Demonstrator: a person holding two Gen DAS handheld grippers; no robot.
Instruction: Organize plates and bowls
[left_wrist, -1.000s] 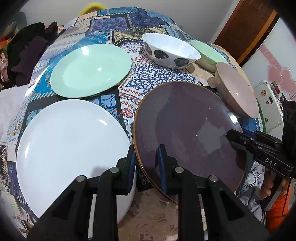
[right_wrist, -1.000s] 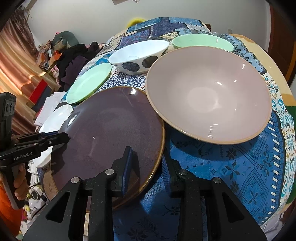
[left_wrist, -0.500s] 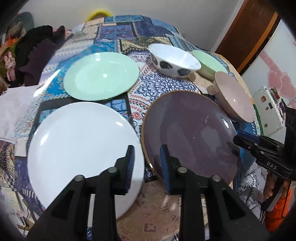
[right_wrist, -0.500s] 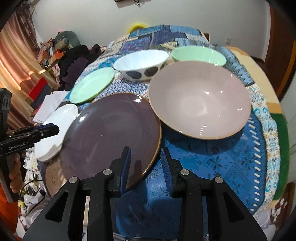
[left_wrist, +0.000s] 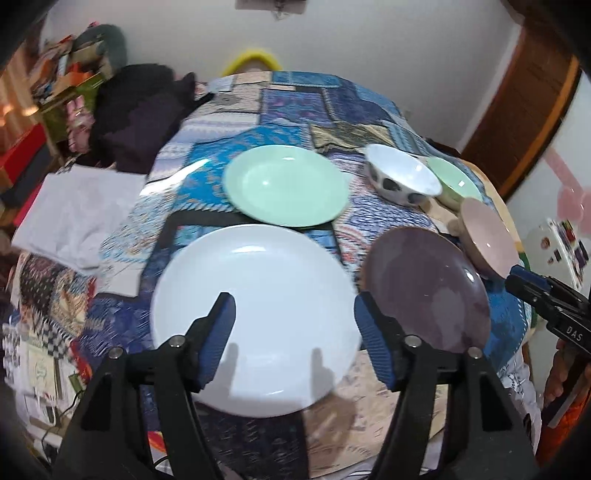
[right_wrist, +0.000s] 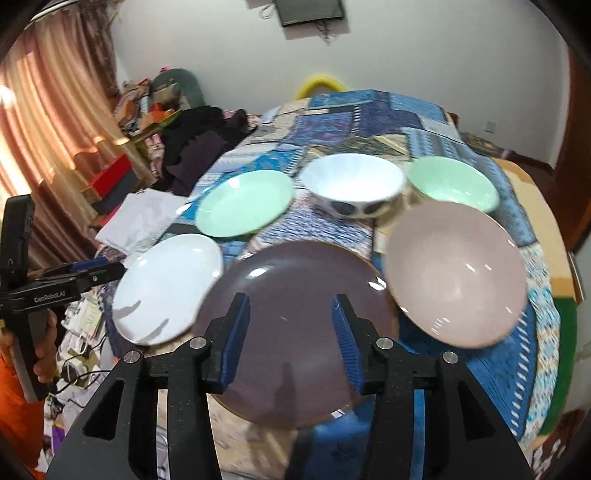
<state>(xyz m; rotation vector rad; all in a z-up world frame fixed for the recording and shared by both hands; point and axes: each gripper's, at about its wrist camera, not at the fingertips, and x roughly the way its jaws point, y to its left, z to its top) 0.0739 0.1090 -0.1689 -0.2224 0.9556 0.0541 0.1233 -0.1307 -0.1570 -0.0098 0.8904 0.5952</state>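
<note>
both grippers, left (left_wrist: 293, 338) and right (right_wrist: 290, 341), had just opened, empty; next, nip the white plate (left_wrist: 255, 314), lower centre, squarely by its rim.

Open patchwork cloth (right_wrist: 373, 110) lies beyond the 3 bowls; dark clothes (right_wrist: 195, 147) crowd its left edge.
</note>
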